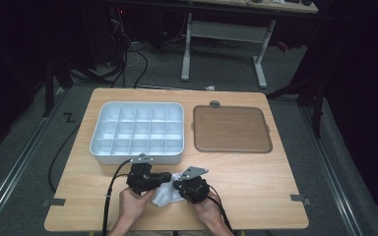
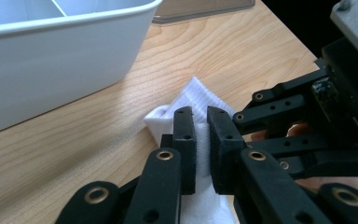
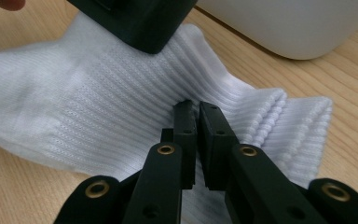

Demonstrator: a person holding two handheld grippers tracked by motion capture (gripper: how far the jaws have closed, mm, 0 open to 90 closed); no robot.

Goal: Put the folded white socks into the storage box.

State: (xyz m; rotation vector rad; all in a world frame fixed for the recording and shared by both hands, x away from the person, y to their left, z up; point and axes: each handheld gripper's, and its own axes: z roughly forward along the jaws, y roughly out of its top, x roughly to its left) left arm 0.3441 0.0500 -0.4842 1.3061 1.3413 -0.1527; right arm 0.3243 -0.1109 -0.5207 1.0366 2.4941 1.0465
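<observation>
I hold my left gripper [image 1: 163, 178] and my right gripper [image 1: 178, 185] close together in the lower middle of the high view, both on a white ribbed cotton sock [image 1: 170, 192] that lies on the light wooden table [image 1: 256, 182]. In the left gripper view, my left jaws are pressed together on a fold of the sock [image 2: 191, 100] at the centre of the frame, and the fabric sits between the pads. The right gripper [image 2: 307, 126] stands at the right edge of that frame, very near. In the right gripper view, my right jaws are also nearly together and pinch the ribbed fabric of the sock [image 3: 98, 102] in the middle of the frame.

The white plastic tray with many compartments [image 1: 137, 156] lies just above the grippers in the high view. The flat brown lid with rounded corners [image 1: 231, 129] is to its right, apart from it.
</observation>
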